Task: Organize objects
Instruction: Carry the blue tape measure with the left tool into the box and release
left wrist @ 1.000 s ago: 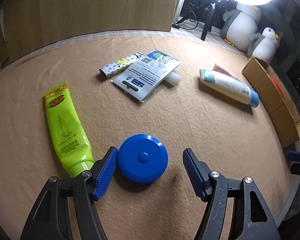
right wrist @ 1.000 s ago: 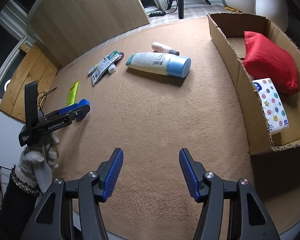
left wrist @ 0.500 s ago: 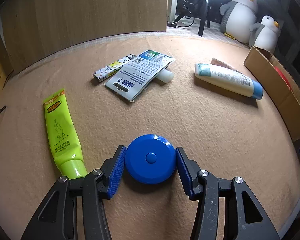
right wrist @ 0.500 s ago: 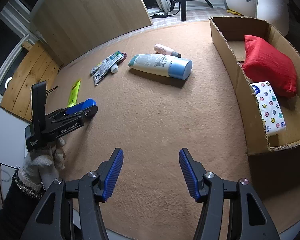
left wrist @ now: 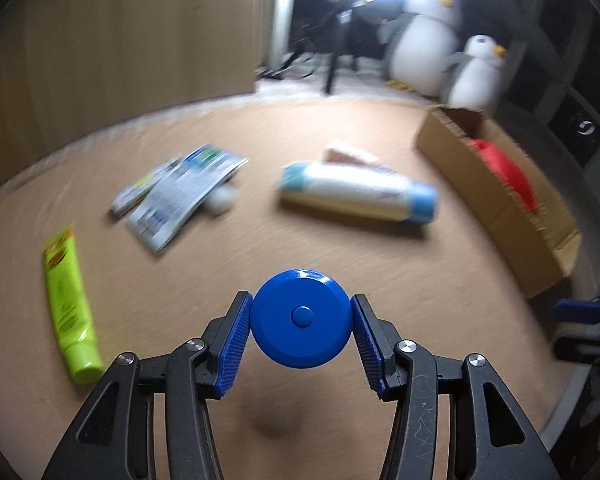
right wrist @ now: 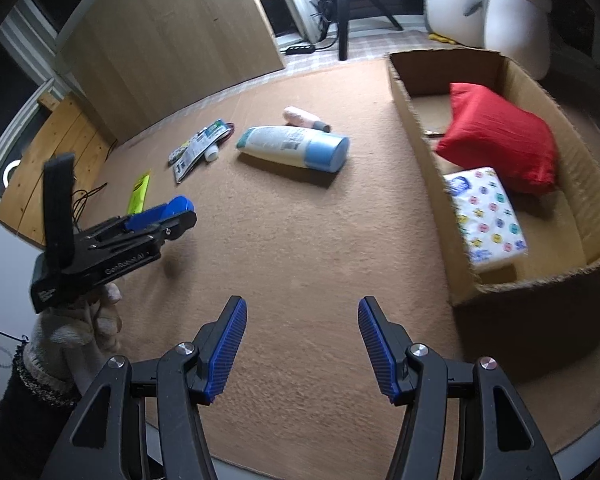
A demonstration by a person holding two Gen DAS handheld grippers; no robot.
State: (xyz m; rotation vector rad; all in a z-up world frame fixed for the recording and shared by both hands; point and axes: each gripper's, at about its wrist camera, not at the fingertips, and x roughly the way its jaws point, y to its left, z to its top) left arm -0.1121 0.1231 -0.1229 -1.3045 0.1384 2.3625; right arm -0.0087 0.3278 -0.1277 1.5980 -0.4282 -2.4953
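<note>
Over on the far left, a lime-green squeeze tube (left wrist: 70, 308) lies flat on the tan felt-covered table (left wrist: 380, 264), cap end toward the camera. Next along, further back, there's a little pile: a printed blister card (left wrist: 182, 196) lying over a small patterned stick (left wrist: 134, 194), with something white and round (left wrist: 222, 200) poking out from under the card, too blurry to say what. Dead centre in the left wrist view, the left gripper (left wrist: 300, 322) has its ribbed blue fingers (left wrist: 234, 344) clamped on both sides of a round blue plastic disc with a button in the middle (left wrist: 300, 318), and the disc is off the table, with its shadow sitting on the felt underneath. From the right wrist view you can see a gloved hand (right wrist: 74, 328) carrying that gripper. Past the disc lies a white bottle with a light blue cap (left wrist: 358, 192) on its side, with a small pink tube (right wrist: 304, 118) just behind it. The right gripper (right wrist: 300, 344) hangs over bare felt with its fingers apart and nothing between them. Far right is an open cardboard box (right wrist: 420, 136) with a red cushion (right wrist: 500, 138) and a white pack with coloured dots (right wrist: 486, 218) inside, and two plush penguins (right wrist: 504, 12) stand behind it.
</note>
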